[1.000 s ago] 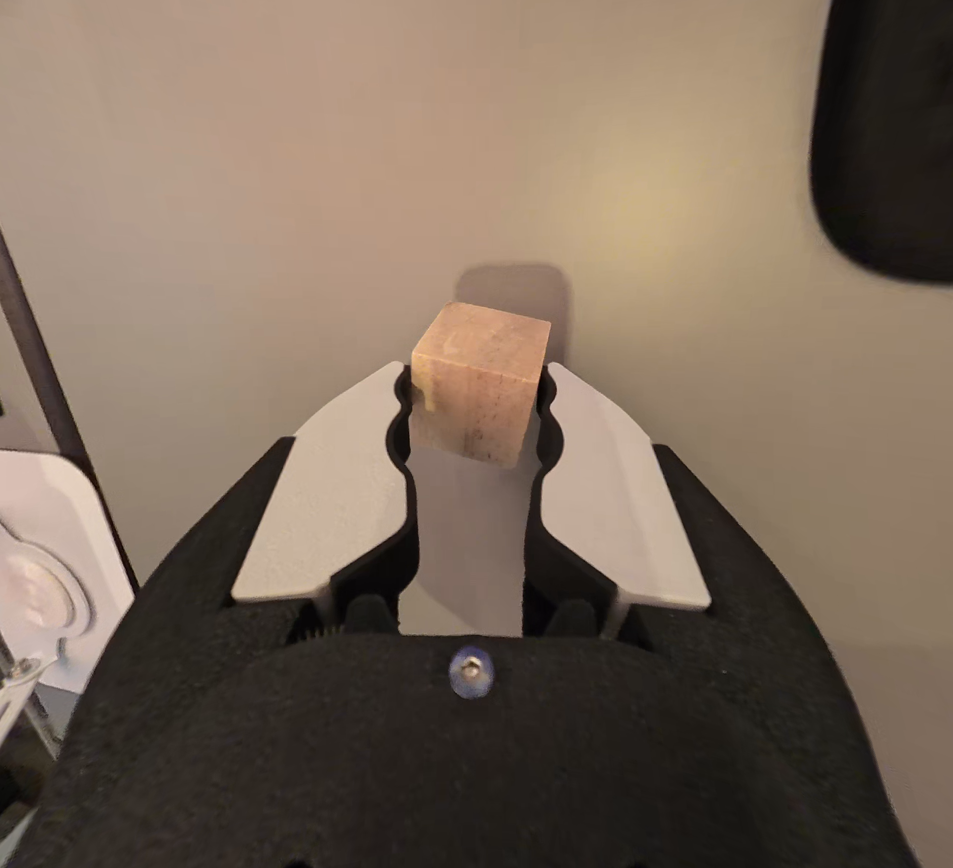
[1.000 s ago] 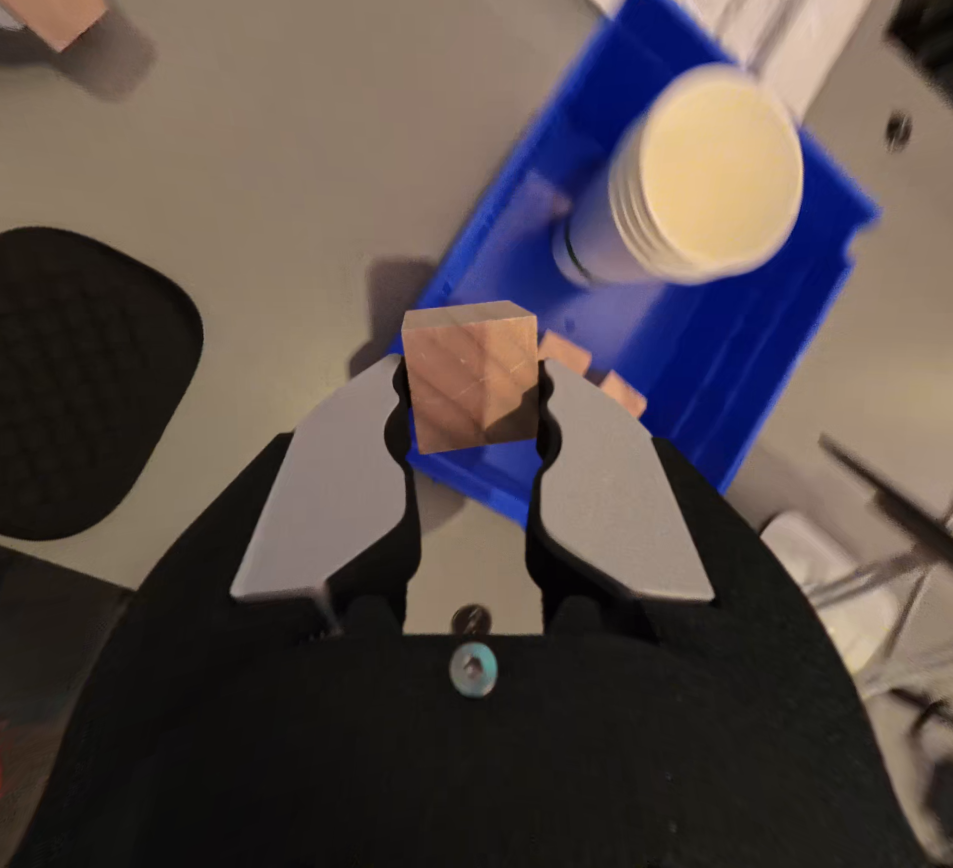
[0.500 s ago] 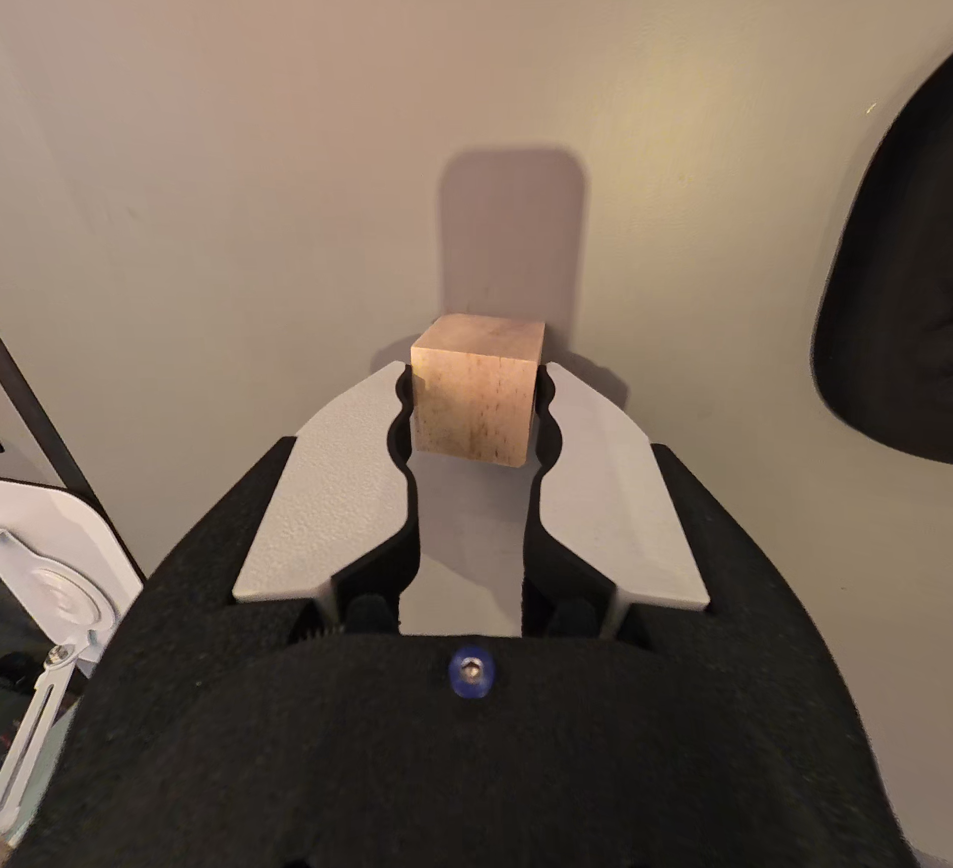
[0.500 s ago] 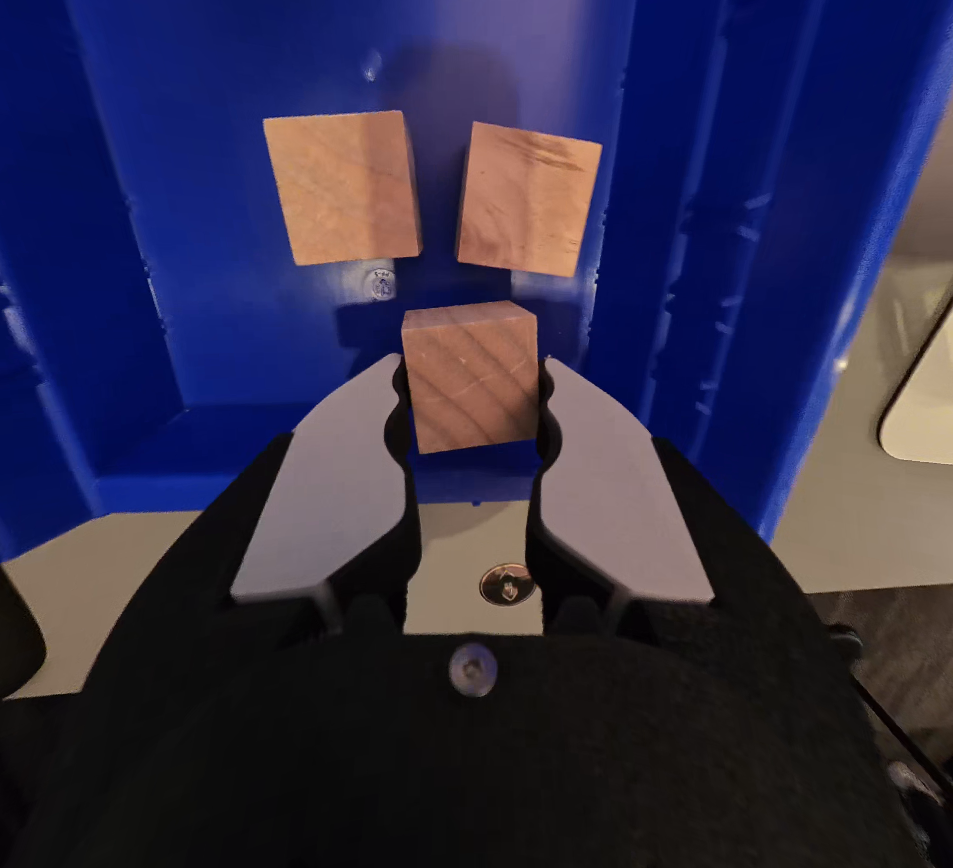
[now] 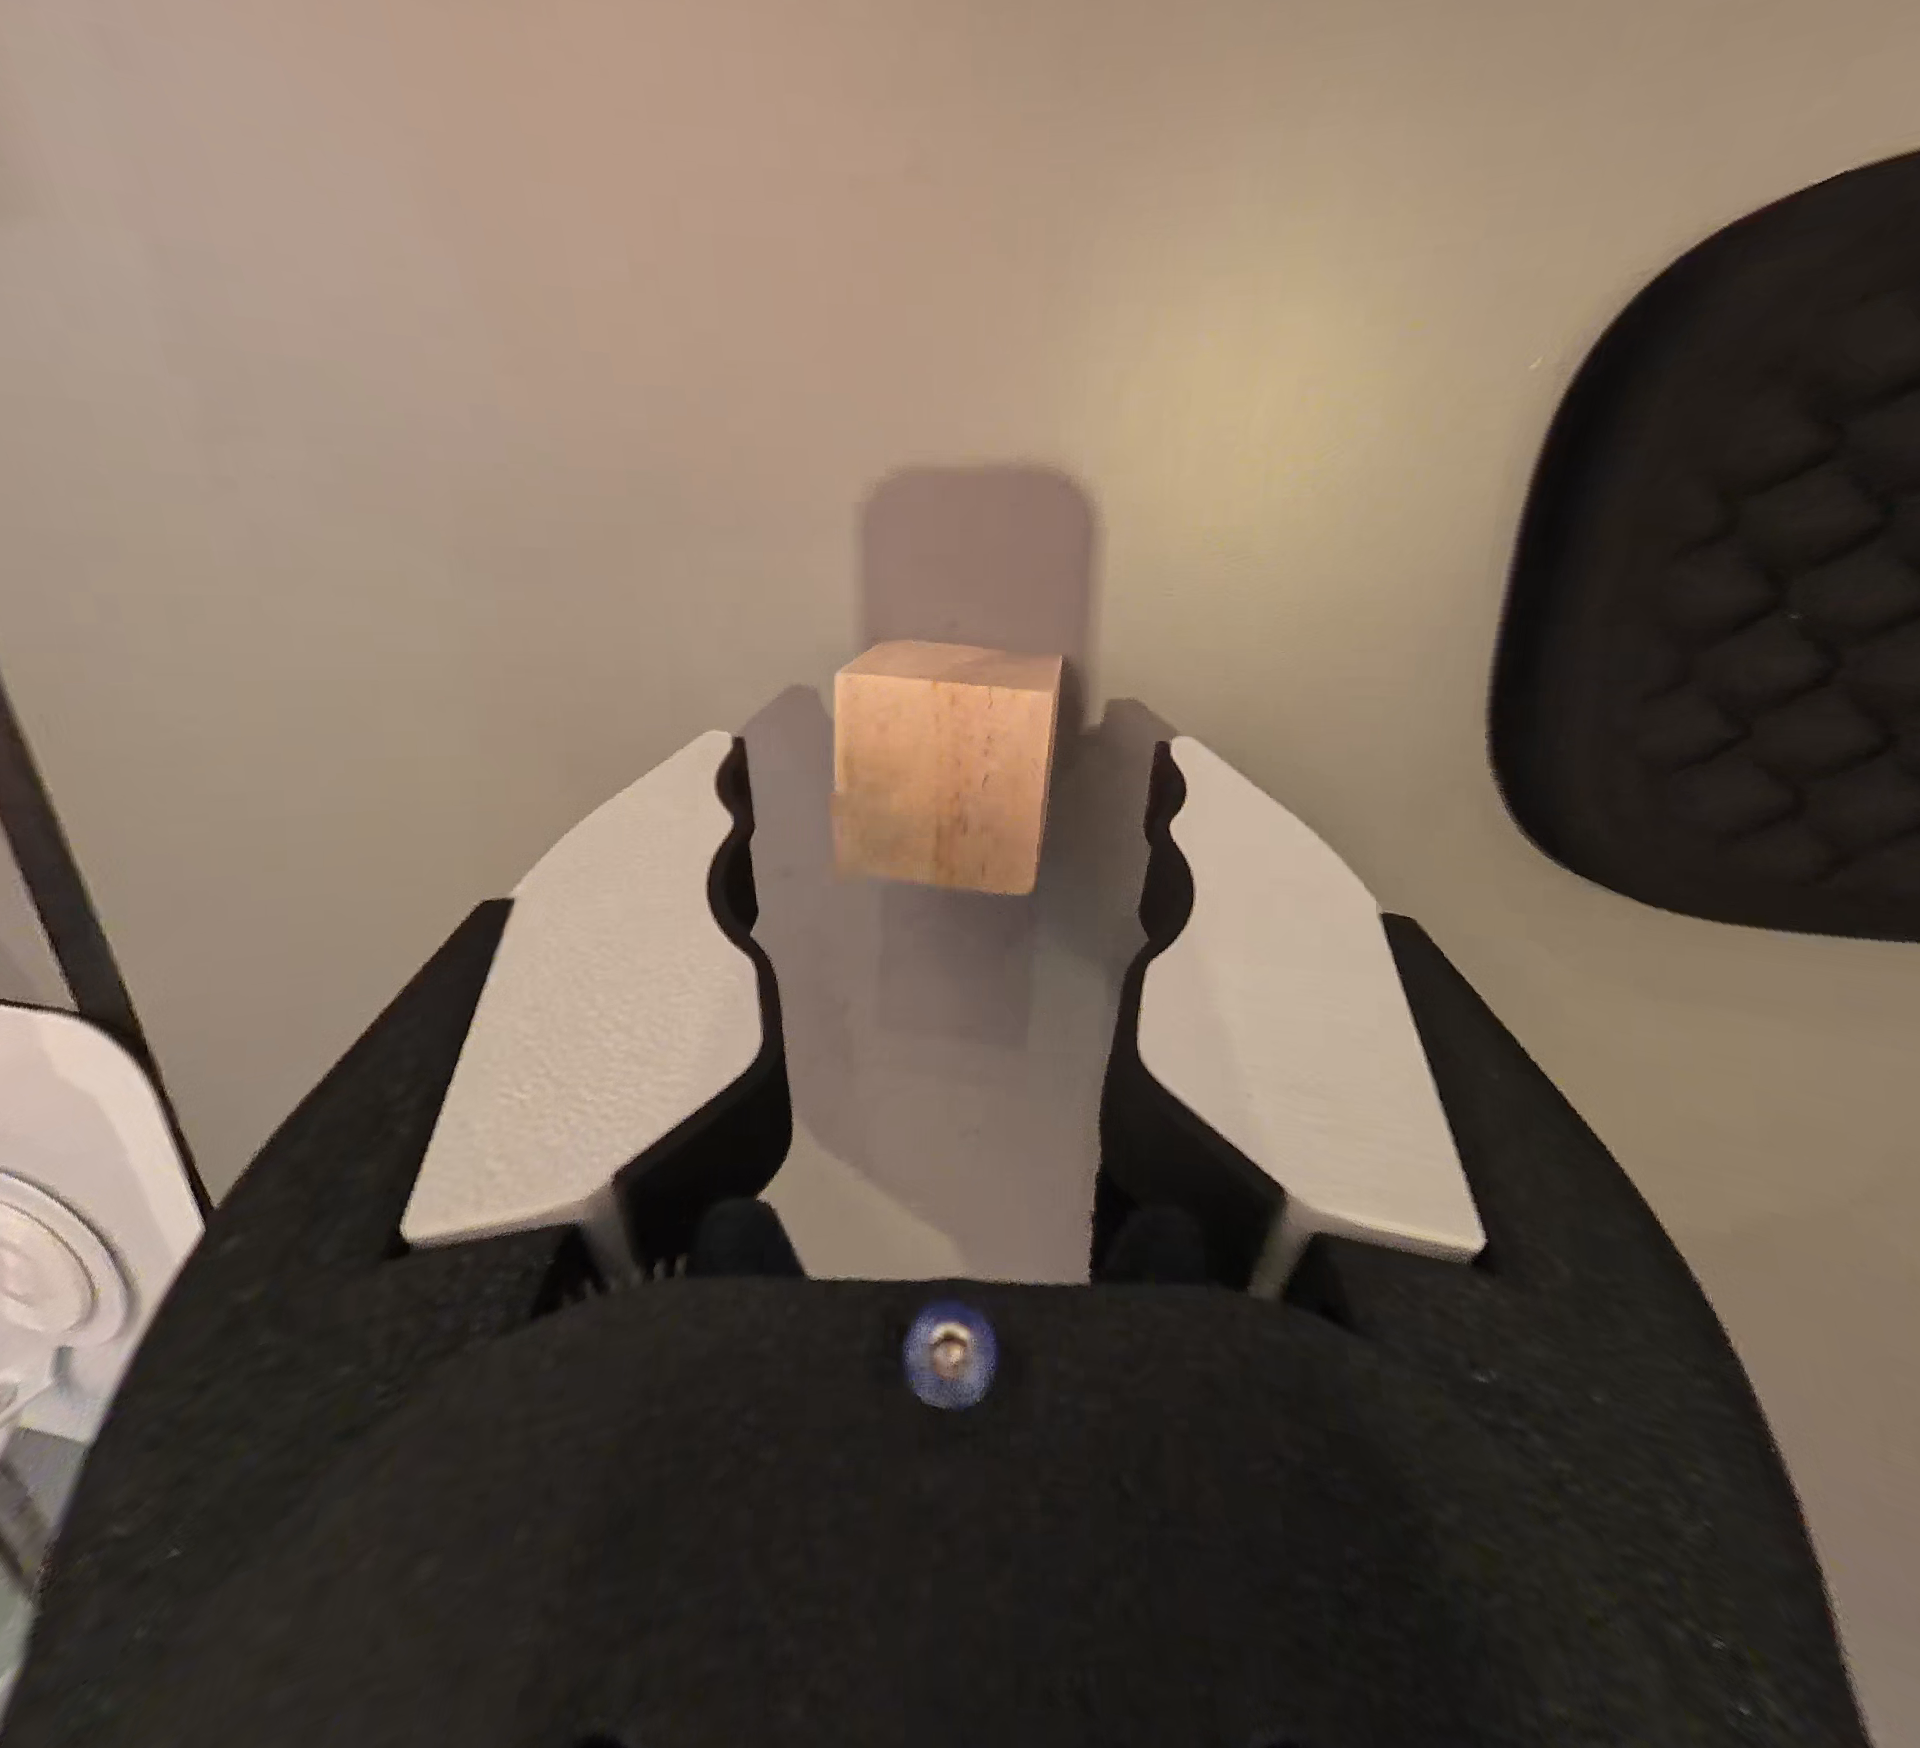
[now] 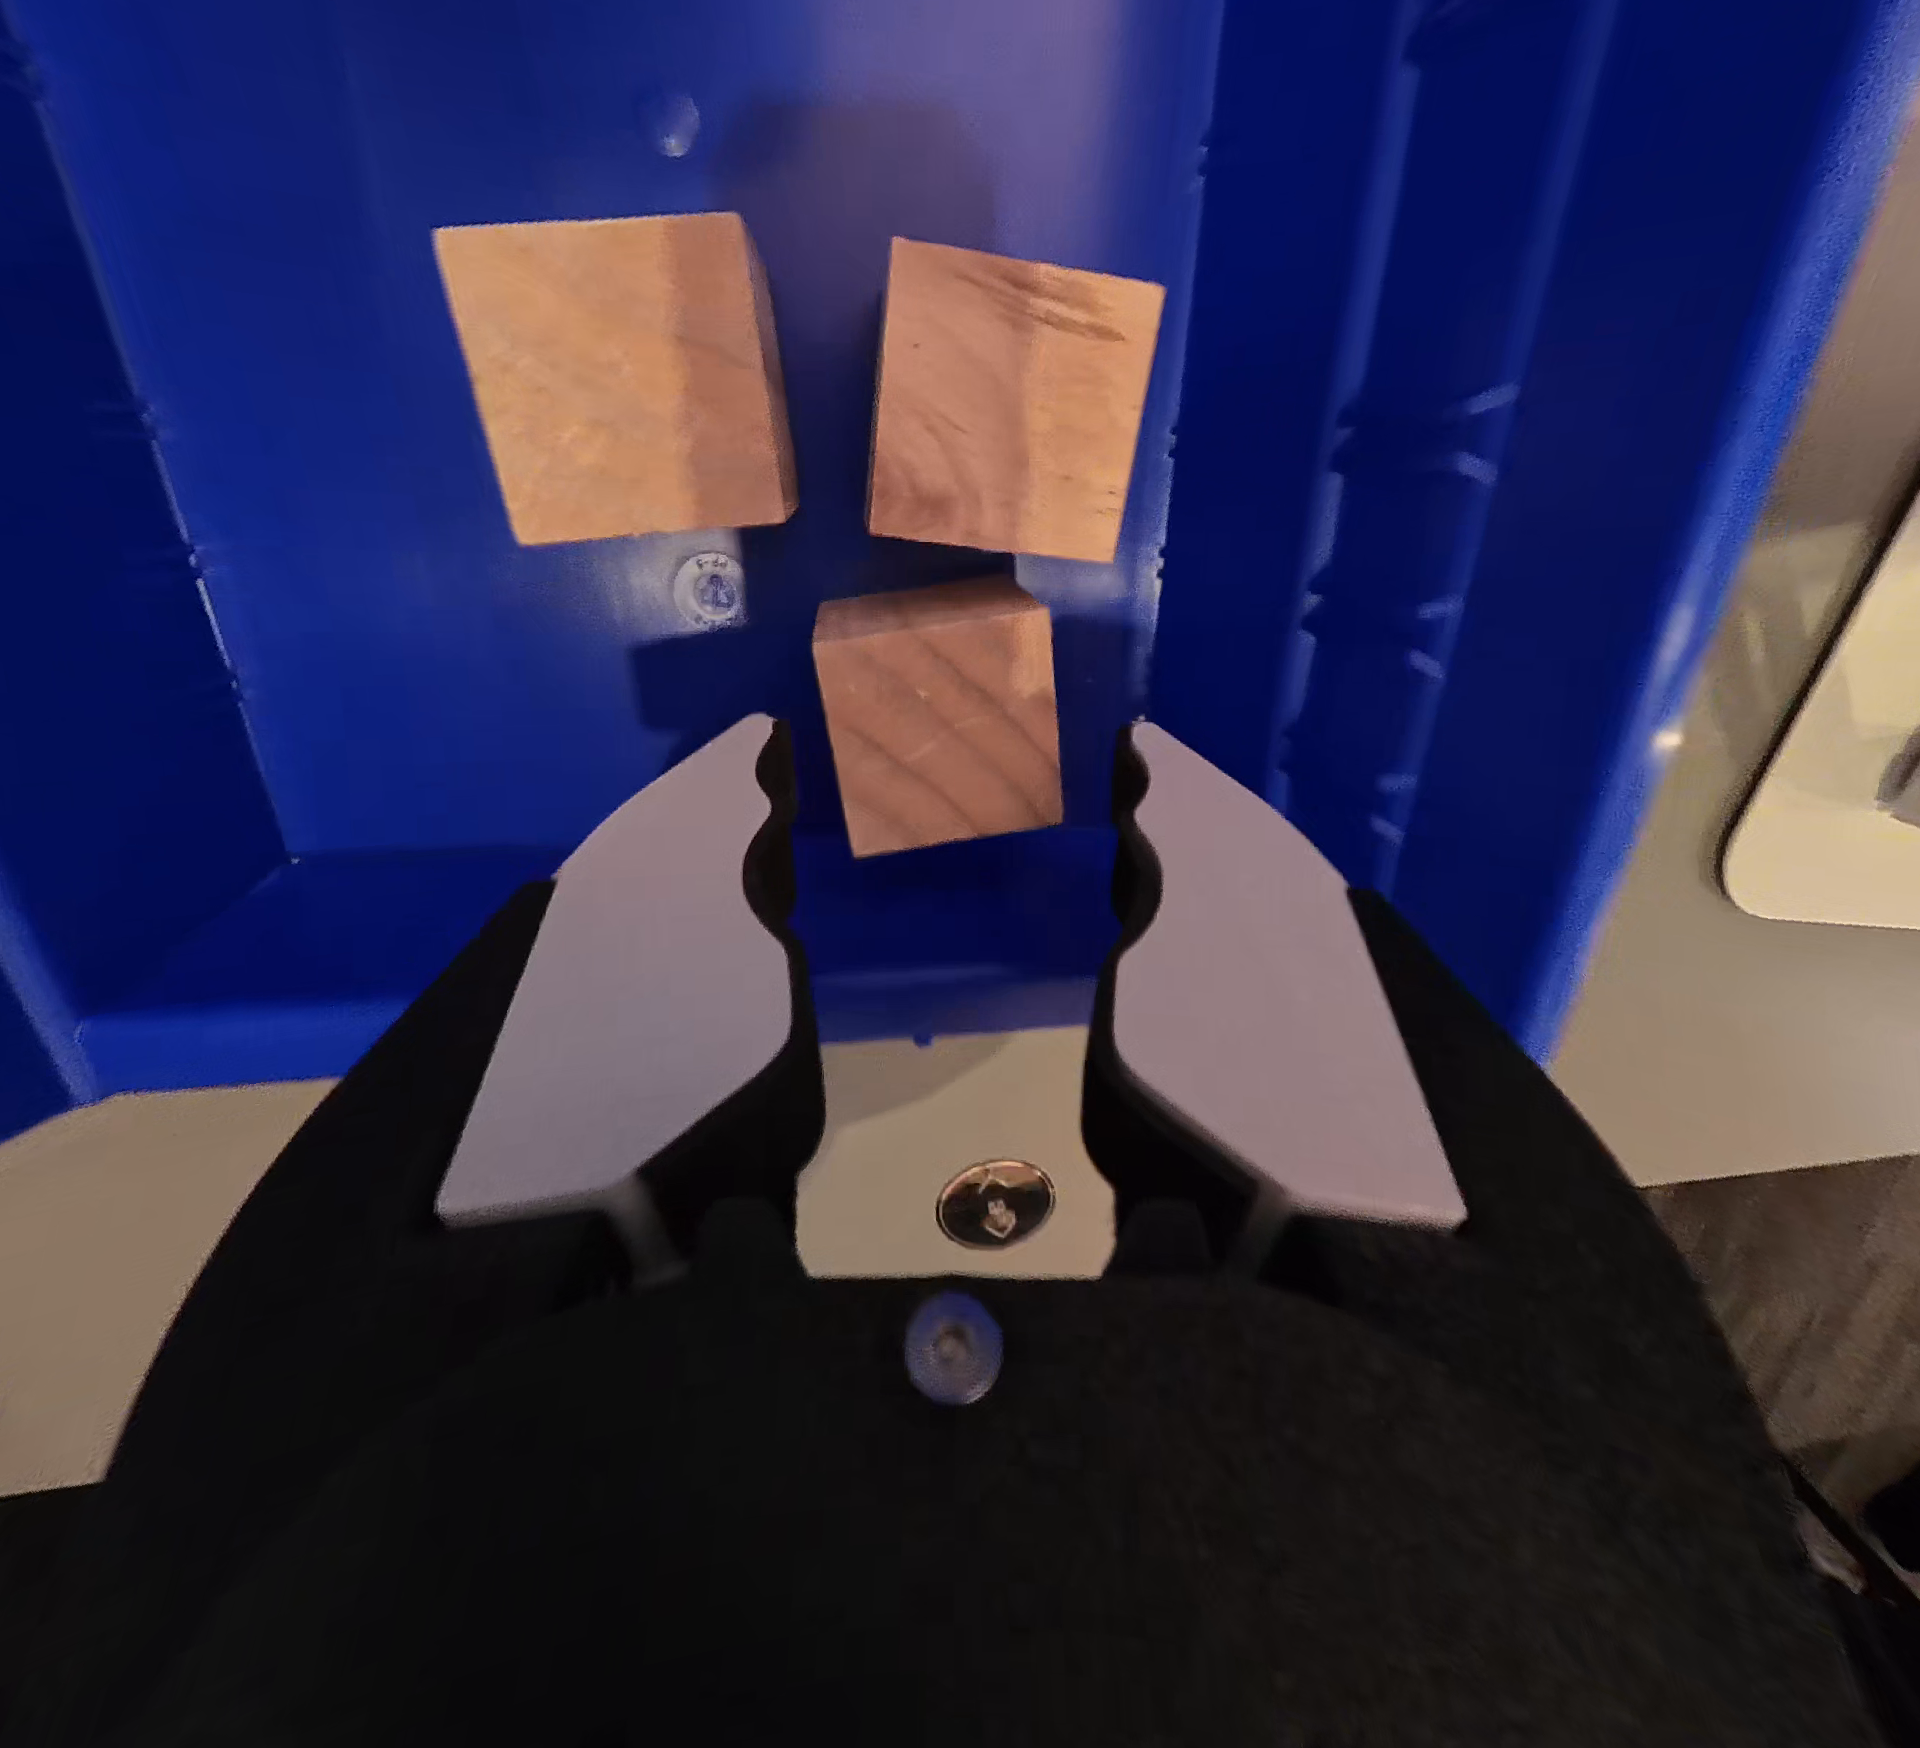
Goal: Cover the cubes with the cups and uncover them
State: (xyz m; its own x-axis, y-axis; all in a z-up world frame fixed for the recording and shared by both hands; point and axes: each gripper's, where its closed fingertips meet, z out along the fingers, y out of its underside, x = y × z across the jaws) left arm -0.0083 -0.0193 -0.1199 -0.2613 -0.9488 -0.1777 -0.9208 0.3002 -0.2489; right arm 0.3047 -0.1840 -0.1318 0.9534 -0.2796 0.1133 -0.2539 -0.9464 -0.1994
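Both claws agape — left claw (image 5: pixel 948 753) round cube (image 5: pixel 943 768), right claw (image 6: pixel 948 742) over bin (image 6: pixel 1455 451).

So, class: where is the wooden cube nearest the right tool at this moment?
In the right wrist view, the cube sits inside the blue bin, between the open right tool tips, just below the right-hand one of two other cubes.

A: What's different from half a second ago?
B: The left claw (image 5: pixel 948 768) has spread, freeing its cube (image 5: pixel 943 768).
A: And the right claw (image 6: pixel 951 753)?
B: Spread too, its cube (image 6: pixel 940 727) released over the blue bin (image 6: pixel 1351 451).
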